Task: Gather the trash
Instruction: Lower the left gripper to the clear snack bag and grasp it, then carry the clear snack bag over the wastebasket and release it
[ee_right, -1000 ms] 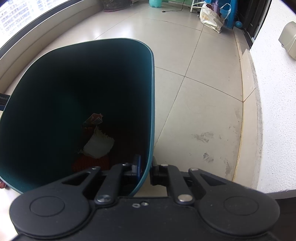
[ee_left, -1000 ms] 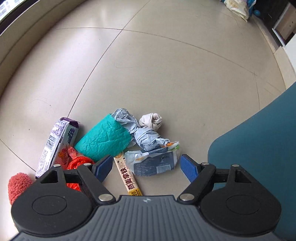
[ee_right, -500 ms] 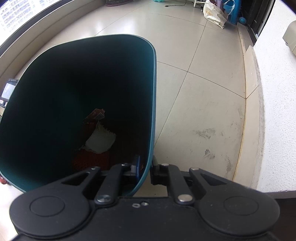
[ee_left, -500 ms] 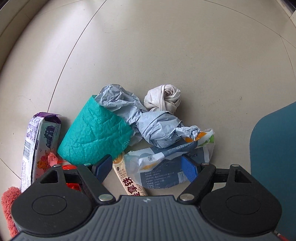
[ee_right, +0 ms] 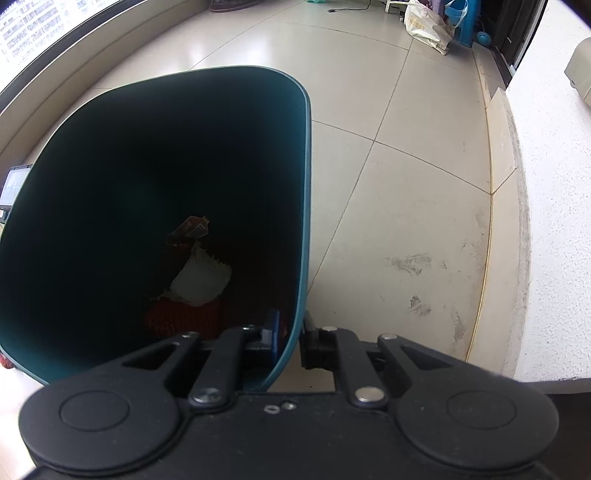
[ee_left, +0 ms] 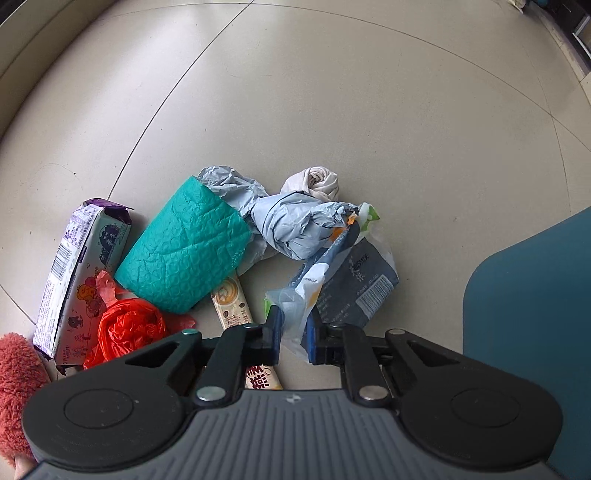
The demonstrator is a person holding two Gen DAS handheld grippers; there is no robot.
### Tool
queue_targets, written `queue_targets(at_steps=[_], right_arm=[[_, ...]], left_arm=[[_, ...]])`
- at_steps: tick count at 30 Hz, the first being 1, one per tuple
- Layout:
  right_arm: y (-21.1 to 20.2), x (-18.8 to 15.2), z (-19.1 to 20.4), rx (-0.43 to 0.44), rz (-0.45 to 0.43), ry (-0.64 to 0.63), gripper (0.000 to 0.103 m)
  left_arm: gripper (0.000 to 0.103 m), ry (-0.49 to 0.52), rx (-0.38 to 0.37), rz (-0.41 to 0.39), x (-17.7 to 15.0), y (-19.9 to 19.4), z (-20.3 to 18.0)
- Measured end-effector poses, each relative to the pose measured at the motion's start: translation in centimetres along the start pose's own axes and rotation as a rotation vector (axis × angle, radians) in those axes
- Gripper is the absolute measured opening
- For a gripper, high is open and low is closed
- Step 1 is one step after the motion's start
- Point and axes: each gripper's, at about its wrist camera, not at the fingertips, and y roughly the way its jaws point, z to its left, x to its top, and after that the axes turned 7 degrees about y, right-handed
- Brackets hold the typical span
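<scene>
A pile of trash lies on the tiled floor in the left wrist view: a teal bubble mailer (ee_left: 188, 247), a crumpled grey-blue bag (ee_left: 295, 225), a white tissue ball (ee_left: 321, 182), a red plastic bag (ee_left: 125, 328), a purple-and-white packet (ee_left: 81, 266) and a coffee sachet (ee_left: 231, 302). My left gripper (ee_left: 293, 332) is closing, and its blue pads pinch the near edge of a white-and-blue snack wrapper (ee_left: 354, 280). My right gripper (ee_right: 291, 339) is shut on the rim of the teal bin (ee_right: 304, 184), which holds white paper (ee_right: 203, 277) and other scraps.
The bin's teal side (ee_left: 535, 314) stands just right of the pile. A red fuzzy slipper (ee_left: 18, 369) sits at the left edge. A white wall (ee_right: 554, 184) with a raised kerb runs along the right, and a plastic shopping bag (ee_right: 428, 22) lies far off.
My left gripper came down onto the pile and its wide-open jaws closed on the snack wrapper, whose far end now stands tilted up. The right gripper and bin hardly moved.
</scene>
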Motion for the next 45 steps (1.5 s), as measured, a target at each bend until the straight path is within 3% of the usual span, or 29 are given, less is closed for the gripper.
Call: queue_targets(at_steps=[9, 16, 23, 28, 35, 45], right_arm=[[-0.4, -0.5, -0.1, 0.003, -0.025, 0.004, 0.01], [-1.6, -1.3, 0.4, -0.014, -0.039, -0.028, 0.01], [-2.1, -2.1, 0.7, -0.015, -0.028, -0.014, 0.011], [-2.1, -2.1, 1.1, -0.019, -0.029, -0.009, 0.011], [-2.0, -1.6, 0.6, -0.004, -0.034, 0.01, 0.011], [-2.6, -1.7, -0.8, 0.032, -0.042, 0.025, 0.011]], left_arm=[[0.012, -0.012, 0.013, -0.105, -1.1, -10.3, 0.6], [0.012, 0.005, -0.065, -0.237, -1.4, -19.7, -0.7], [0.012, 0.101, -0.176, -0.333, -2.4, -26.2, -5.8], [0.012, 0.237, -0.212, -0.334, -3.2, -26.9, -12.0], [0.012, 0.35, -0.178, -0.235, -3.5, -22.1, -19.3], [0.014, 0.37, -0.144, -0.133, -3.0, -17.2, -22.0]])
